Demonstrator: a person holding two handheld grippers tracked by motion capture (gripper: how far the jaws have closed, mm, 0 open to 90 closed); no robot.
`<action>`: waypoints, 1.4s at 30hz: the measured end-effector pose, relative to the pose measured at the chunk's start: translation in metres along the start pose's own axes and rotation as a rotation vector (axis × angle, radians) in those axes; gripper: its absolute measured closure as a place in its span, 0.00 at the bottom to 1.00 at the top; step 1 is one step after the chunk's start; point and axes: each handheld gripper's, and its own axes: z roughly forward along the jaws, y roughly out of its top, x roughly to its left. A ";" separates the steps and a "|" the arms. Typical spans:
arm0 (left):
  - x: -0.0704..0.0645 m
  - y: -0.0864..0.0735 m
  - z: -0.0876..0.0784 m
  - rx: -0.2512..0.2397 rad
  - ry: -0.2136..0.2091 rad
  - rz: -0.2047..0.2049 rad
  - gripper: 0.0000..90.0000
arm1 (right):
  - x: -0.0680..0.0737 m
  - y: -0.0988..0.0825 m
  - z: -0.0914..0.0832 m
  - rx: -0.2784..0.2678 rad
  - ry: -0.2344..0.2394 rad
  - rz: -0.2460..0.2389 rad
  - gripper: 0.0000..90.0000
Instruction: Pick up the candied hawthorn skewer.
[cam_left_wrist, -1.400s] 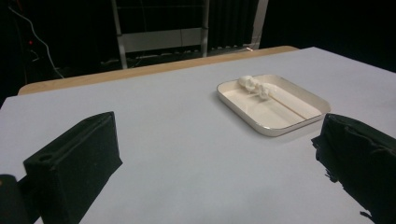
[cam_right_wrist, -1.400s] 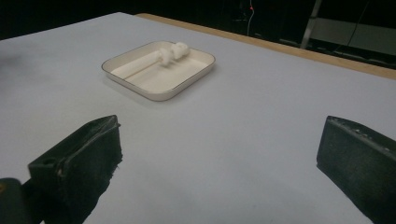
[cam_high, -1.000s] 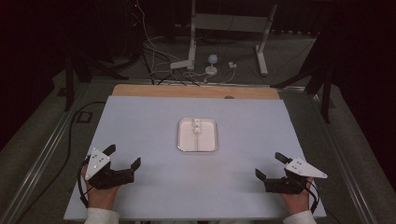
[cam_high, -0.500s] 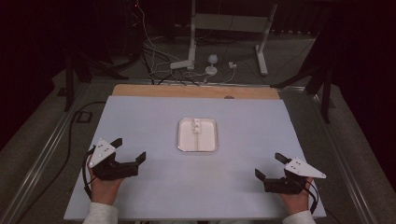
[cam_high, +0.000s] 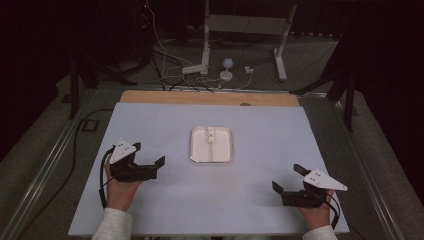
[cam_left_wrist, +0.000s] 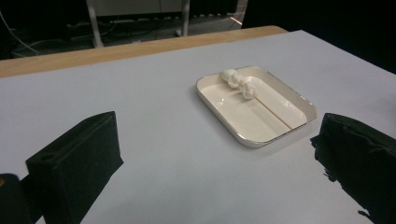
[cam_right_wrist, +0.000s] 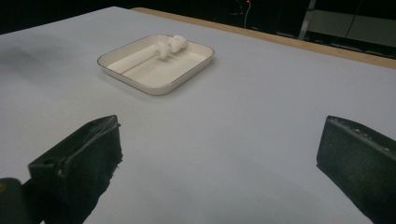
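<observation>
Dim, grainy, dark surroundings

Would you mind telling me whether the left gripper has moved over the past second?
Yes. In the high view the left gripper has moved forward and inward, closer to the white tray, which has stayed put.

Tray (cam_high: 212, 145) mid-table (cam_high: 260, 210), between left tool (cam_high: 149, 154) and right tool (cam_high: 287, 179)

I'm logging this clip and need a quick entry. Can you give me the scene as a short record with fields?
surface: pale table
dish: white divided tray, mid-table
contents: small white lumps at the divider's far end
left gripper: open, empty, nearer the tray
right gripper: open, empty, near the table's front right
contact: neither touches the tray
</observation>
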 end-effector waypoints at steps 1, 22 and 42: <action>0.000 0.000 0.000 0.000 0.000 0.000 0.01 | 0.000 0.000 0.000 0.002 0.000 0.000 0.00; -0.020 0.011 0.047 0.074 -0.046 0.013 0.01 | 0.000 0.000 0.000 0.004 -0.003 -0.003 0.00; -0.044 0.014 0.094 0.138 -0.089 0.012 0.01 | 0.000 -0.001 0.001 0.008 -0.001 -0.005 0.00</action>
